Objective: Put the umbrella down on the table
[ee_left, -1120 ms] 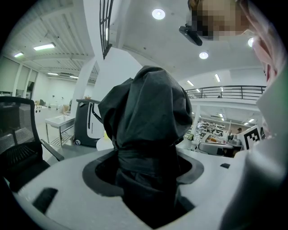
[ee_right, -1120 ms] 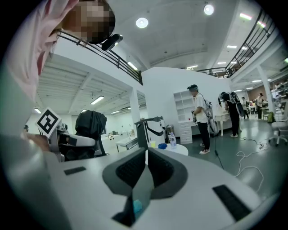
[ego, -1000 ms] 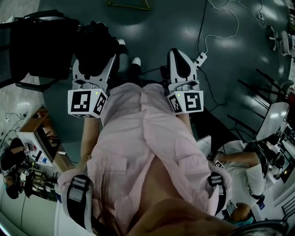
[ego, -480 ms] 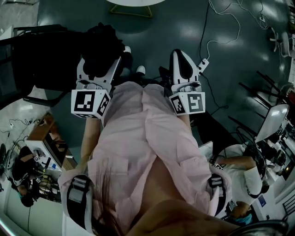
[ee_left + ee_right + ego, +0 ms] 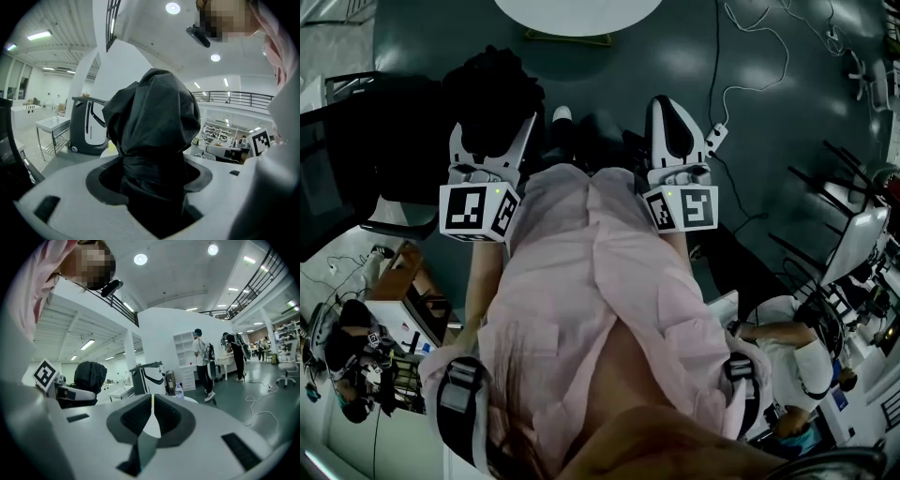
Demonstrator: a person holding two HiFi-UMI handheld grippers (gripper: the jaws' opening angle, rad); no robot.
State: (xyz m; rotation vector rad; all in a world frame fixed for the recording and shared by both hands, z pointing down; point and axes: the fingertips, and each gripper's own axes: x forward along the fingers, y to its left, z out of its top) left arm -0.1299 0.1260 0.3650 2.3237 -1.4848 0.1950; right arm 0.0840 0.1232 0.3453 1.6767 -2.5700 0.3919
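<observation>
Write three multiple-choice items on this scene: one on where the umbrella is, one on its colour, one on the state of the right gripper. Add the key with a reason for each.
1. Where is the umbrella?
A. Flat on the floor
B. Between the jaws of the left gripper
C. Hung on a wall hook

2. What colour is the umbrella's fabric?
A. Red
B. Black
C. Yellow

3. How do the jaws of the right gripper stand?
A. Together, with nothing between them
B. Wide apart around a bottle
C. Clamped on the umbrella

Key:
1 B: the left gripper view shows the folded fabric gripped between its jaws.
2 B: the fabric is black in the left gripper view and in the head view.
3 A: the right gripper view shows the jaws meeting, with nothing held.
</observation>
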